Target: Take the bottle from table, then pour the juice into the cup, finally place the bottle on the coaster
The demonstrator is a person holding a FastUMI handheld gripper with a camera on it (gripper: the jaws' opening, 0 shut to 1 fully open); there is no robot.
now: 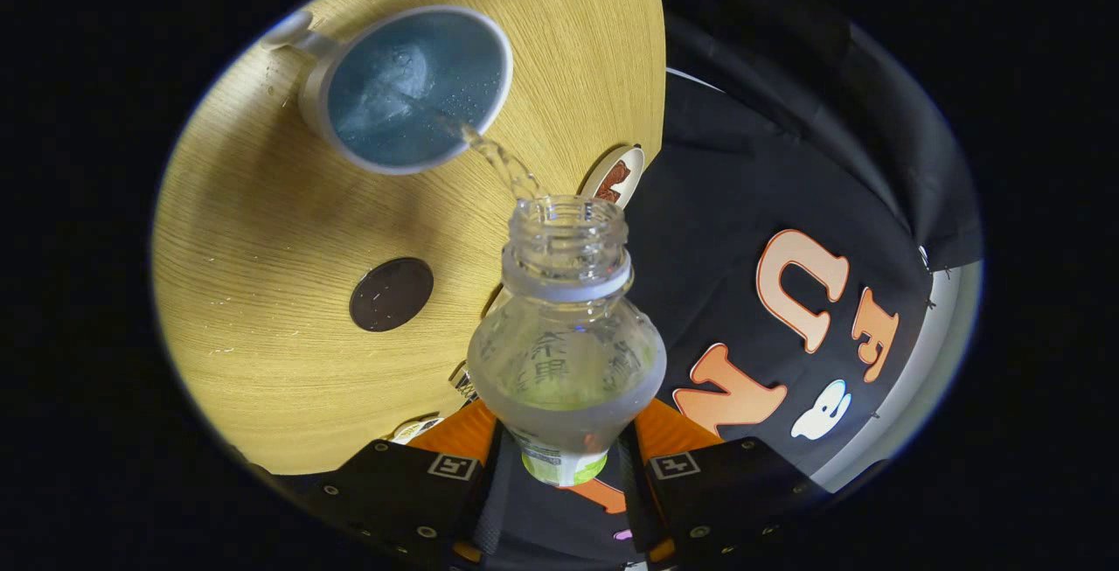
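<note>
Fingers (pixel 566 466) clamped on both sides of the clear plastic bottle (pixel 566 352), cap off, tipped toward the counter (pixel 262 230). Thin liquid stream (pixel 498 160) runs from the bottle mouth into the white cup (pixel 411 86) beyond it, which already holds liquid. Round dark coaster (pixel 391 294) lies on the wood between cup and fingers; a patterned coaster (pixel 615 177) sits at the counter edge.

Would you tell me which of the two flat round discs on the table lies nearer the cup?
The dark disc, lying alone on bare wood; the pale printed one sits at the table's edge, behind the bottle the tool grips.
</note>
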